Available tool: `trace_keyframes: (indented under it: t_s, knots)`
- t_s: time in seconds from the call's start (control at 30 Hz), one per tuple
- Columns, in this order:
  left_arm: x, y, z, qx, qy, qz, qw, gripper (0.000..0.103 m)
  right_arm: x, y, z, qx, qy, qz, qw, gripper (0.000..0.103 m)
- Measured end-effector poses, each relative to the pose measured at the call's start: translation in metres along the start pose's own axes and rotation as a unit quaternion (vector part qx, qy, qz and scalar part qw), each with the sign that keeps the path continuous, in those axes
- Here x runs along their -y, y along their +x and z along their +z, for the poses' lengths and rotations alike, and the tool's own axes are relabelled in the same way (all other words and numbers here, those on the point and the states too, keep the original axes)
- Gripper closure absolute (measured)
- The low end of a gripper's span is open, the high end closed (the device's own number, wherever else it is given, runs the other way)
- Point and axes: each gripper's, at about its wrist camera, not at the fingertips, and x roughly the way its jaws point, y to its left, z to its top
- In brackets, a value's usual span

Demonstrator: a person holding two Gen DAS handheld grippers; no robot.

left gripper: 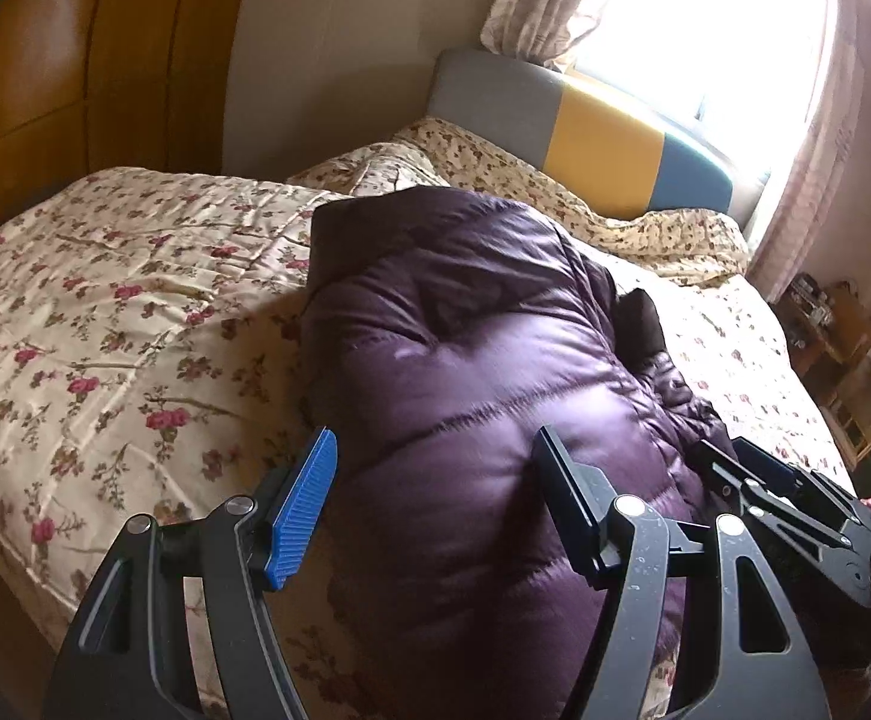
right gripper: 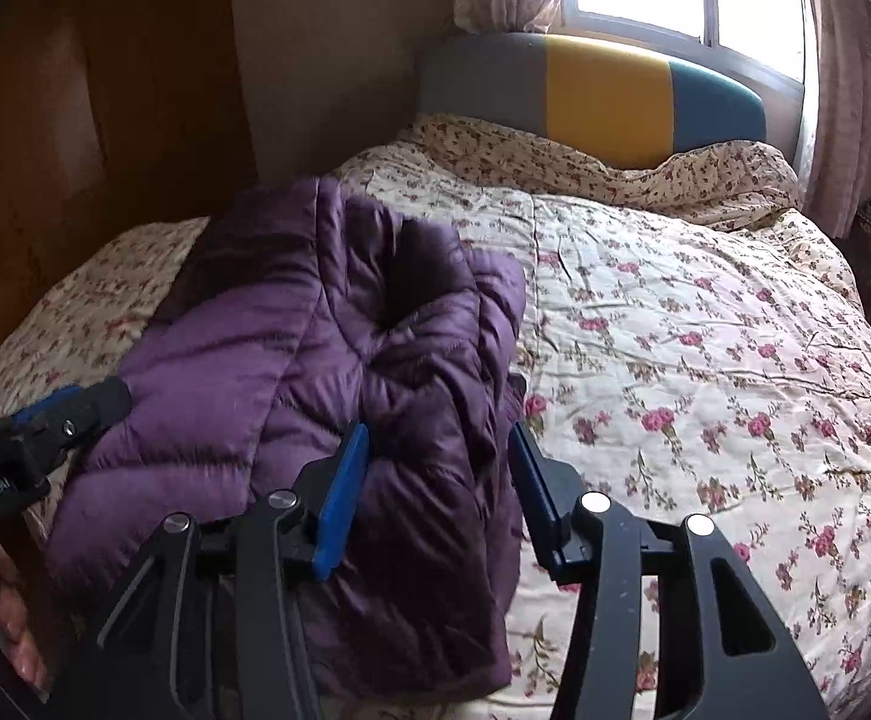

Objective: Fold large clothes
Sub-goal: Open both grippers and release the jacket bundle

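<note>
The purple puffer jacket [right gripper: 327,372] lies bundled lengthwise on the floral bed [right gripper: 705,360], seemingly already doubled over. Both the left gripper [left gripper: 435,474] and right gripper [right gripper: 438,480] hover just above it, jaws apart, holding nothing.

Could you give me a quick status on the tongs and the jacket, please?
Left tongs open, empty. Right tongs open, nothing gripped. Purple jacket folded in a bundle on the bed. Nothing in the way.

Floral-quilted bed [right gripper: 705,324] under a folded purple puffer jacket [right gripper: 315,360]
</note>
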Motion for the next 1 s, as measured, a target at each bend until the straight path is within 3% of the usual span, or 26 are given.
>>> trace_keyframes:
  t_s: [0.73,1.0]
  knots:
    - [0.011,0.024,-0.023,-0.012,0.04,0.014,0.999,0.036,0.01,0.046,-0.032,-0.035,0.003,0.001,0.999,0.051]
    - [0.008,0.018,-0.022,-0.011,0.029,0.024,0.9992,0.033,0.004,0.033,-0.026,-0.03,0.0,-0.006,1.0,0.05]
